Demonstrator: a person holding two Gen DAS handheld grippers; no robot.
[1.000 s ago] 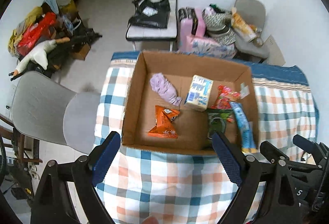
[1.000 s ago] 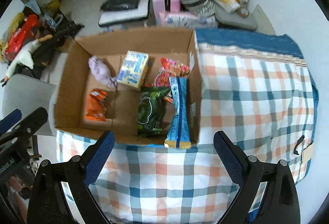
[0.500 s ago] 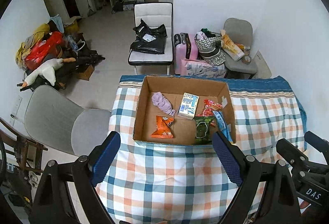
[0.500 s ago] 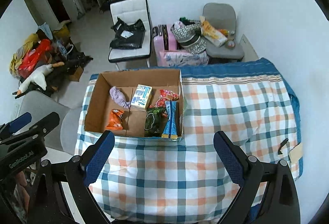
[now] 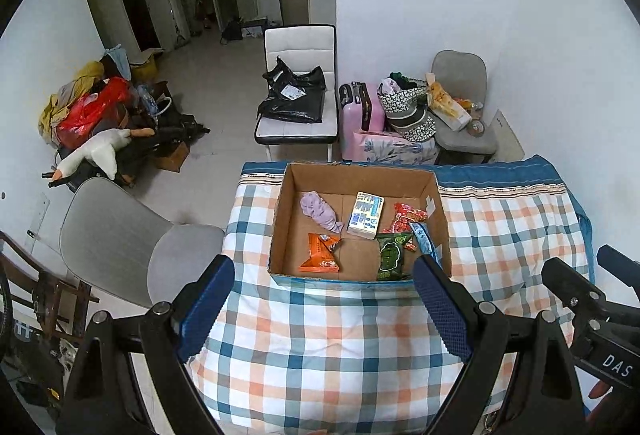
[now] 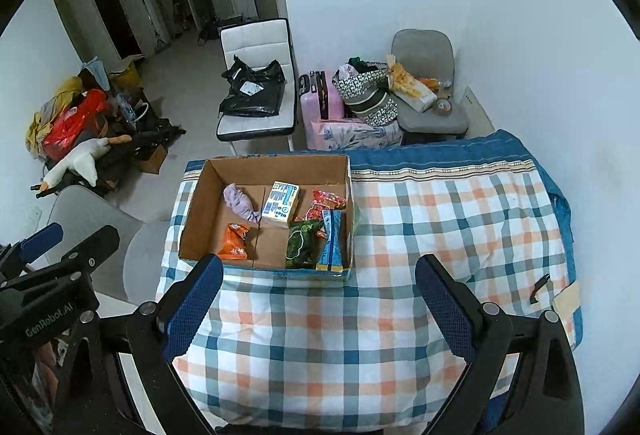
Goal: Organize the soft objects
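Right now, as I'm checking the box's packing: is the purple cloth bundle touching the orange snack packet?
Apart. The right wrist view shows bare cardboard floor between the purple cloth bundle and the orange snack packet; the left wrist view shows the same gap.

Cardboard box (image 5: 436,207): matt brown corrugated, taped seam. Checked cloth (image 5: 320,347) over surface: soft woven, slightly puckered. Snack packets: orange (image 5: 320,259), green (image 5: 390,255), red (image 5: 406,217), all glossy crinkled film. Tissue pack (image 5: 366,215): smooth plastic wrap. Lilac cloth bundle (image 5: 318,209): matt knit. Left claw (image 5: 324,295) pads (image 5: 438,309): blue textured rubber on matt black plastic.
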